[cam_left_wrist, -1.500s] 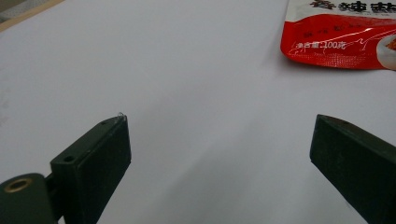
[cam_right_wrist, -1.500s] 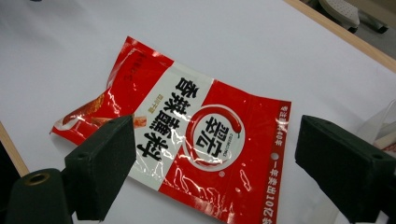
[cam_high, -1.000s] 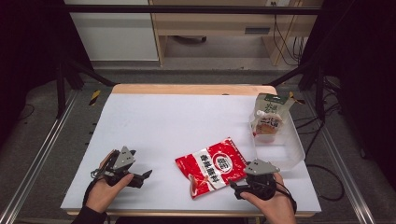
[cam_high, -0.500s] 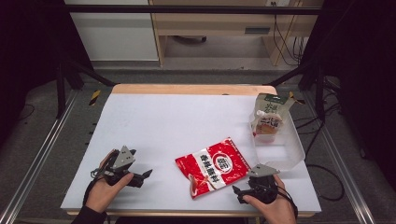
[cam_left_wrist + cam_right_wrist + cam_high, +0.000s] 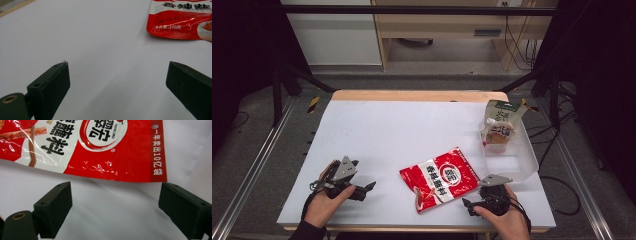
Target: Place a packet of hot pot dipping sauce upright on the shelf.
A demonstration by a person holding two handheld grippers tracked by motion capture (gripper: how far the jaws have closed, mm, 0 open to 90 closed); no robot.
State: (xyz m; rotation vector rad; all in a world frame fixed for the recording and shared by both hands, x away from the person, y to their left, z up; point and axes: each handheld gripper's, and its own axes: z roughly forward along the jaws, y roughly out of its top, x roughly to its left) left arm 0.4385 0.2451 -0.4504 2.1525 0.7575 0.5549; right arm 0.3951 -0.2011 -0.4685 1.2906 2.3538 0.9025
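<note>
White desk (image 5: 412, 125): red packet (image 5: 443, 177) lies flat near centre, long axis diagonal, just left of right gripper (image 5: 473, 204) (nearer hand). Both sets of fingers wide apart, empty; left gripper (image 5: 364, 188) well apart.

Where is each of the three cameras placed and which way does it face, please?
High view: above the person's side, looking forward and down on the white table; both hands with left gripper and right gripper.
Left gripper view: on the left gripper, looking low across the table; its two black fingers stand apart.
Right gripper view: on the right gripper, facing the packet's edge; its fingers stand apart.
Shared: all three show the red packet.
</note>
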